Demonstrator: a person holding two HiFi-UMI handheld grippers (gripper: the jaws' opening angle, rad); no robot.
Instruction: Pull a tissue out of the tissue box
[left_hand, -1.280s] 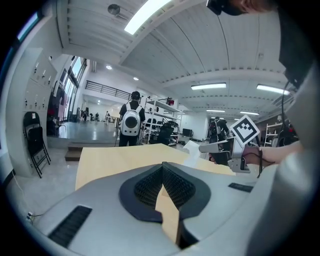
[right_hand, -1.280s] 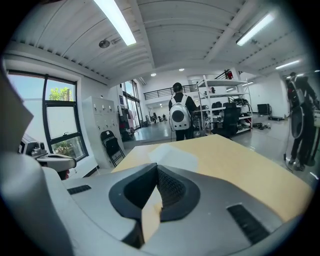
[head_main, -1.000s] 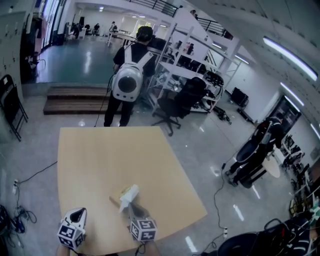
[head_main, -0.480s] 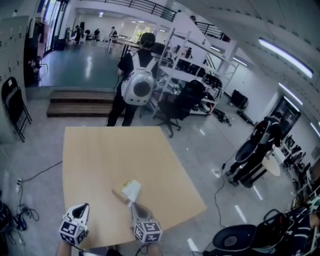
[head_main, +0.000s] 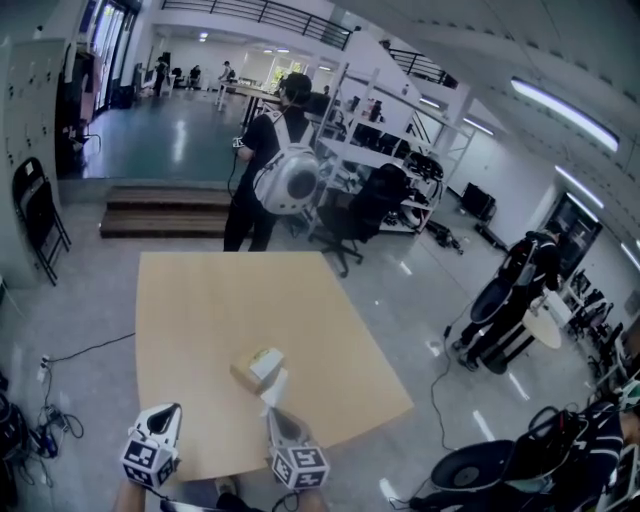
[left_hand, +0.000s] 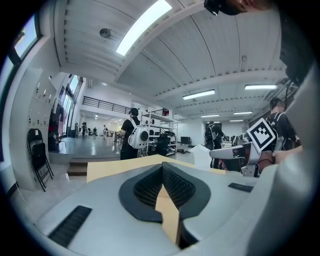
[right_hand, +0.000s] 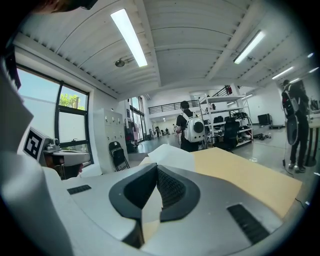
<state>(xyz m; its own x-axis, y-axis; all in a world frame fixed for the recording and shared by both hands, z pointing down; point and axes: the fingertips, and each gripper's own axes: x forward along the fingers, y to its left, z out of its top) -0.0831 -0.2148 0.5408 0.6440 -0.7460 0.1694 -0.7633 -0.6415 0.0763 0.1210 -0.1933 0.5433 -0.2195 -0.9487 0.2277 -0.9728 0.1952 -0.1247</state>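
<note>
One table (head_main: 200, 300) bearing one tissue box (head_main: 256, 368): your right gripper (head_main: 274, 411) pinches one tissue (head_main: 274, 386) beside it, your left gripper (head_main: 171, 409) clenched on nothing.

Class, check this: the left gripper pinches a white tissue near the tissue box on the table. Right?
No: the right gripper, not the left gripper, pinches the tissue near the tissue box on the table. The right gripper view shows it between the fingers.
</note>
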